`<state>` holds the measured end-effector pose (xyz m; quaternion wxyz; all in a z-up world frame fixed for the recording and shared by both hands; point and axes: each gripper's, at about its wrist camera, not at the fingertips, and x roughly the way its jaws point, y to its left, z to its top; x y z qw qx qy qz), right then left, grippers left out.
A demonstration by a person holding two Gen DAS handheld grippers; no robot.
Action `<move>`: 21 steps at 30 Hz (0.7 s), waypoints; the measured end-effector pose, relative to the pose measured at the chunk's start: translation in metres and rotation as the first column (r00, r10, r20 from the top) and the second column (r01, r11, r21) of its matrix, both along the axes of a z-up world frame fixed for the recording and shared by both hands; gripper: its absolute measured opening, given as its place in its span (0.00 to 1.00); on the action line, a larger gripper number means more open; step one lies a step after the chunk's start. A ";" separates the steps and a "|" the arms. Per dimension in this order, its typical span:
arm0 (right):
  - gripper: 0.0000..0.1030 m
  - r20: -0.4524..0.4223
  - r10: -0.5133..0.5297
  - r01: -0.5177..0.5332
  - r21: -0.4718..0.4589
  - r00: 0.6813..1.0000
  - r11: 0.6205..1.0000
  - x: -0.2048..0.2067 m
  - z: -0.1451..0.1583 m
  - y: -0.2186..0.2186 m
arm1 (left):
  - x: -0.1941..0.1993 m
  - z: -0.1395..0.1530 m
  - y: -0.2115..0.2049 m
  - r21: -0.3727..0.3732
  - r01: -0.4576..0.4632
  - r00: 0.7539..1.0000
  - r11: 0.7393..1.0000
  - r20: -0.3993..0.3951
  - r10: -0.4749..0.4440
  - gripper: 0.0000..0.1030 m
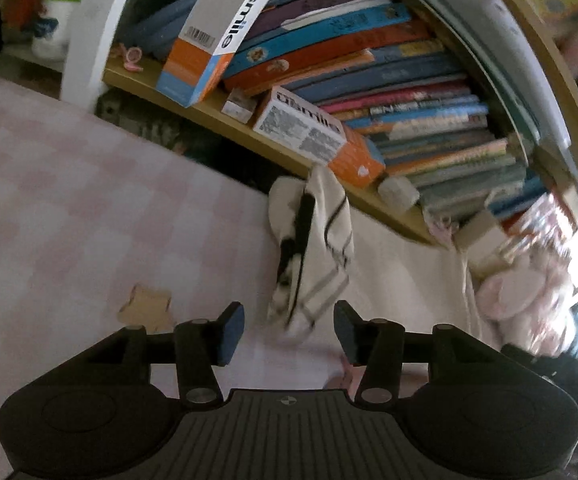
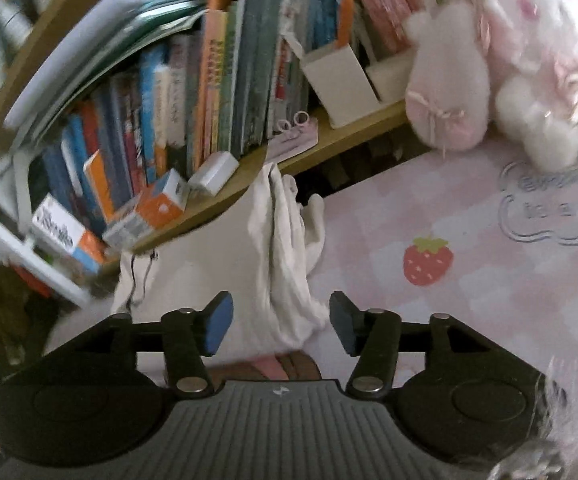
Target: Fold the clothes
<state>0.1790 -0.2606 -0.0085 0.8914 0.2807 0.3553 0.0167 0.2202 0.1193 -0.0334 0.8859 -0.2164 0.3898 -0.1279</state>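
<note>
Left wrist view shows left gripper (image 1: 289,330) spread w/ nothing pinched, right gripper (image 2: 281,326) also spread and empty, cloth (image 2: 277,264) bunched on bed (image 2: 489,300) just ahead of both, so its fold probably slumps apart.

1. One cream garment (image 1: 317,248) lies on the pink sheet (image 1: 89,200).
2. Two orange-and-white boxes (image 1: 217,36) sit on the wooden shelf (image 1: 289,160).
3. Two small white boxes (image 2: 213,173) rest beside them.
4. Two plush toys (image 2: 449,80) sit together.
5. One strawberry print (image 2: 427,260) shows.
6. The books (image 1: 409,92) are too many and too blurred to count.
</note>
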 end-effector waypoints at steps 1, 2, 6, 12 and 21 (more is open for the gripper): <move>0.55 0.004 0.003 -0.003 -0.026 1.000 1.000 -0.008 0.003 0.006 | -0.009 0.002 -0.002 0.021 0.002 1.000 1.000 0.002 -0.002 0.48; 0.59 0.007 0.005 -0.004 -0.053 1.000 0.999 -0.016 0.005 0.013 | -0.017 0.005 -0.005 0.043 0.001 1.000 0.999 0.008 -0.001 0.48; 0.72 0.026 0.010 -0.005 -0.187 1.000 0.982 -0.047 0.014 0.041 | -0.051 0.017 -0.018 0.156 -0.005 0.998 0.988 0.057 -0.004 0.67; 0.85 0.061 0.049 -0.023 -0.376 0.997 0.926 -0.089 0.023 0.081 | -0.093 0.035 -0.039 0.288 -0.017 0.989 0.957 0.146 -0.026 0.80; 0.99 0.071 0.049 -0.017 -0.400 0.996 0.916 -0.131 0.033 0.101 | -0.130 0.040 -0.051 0.339 -0.033 0.986 0.940 0.166 -0.026 0.91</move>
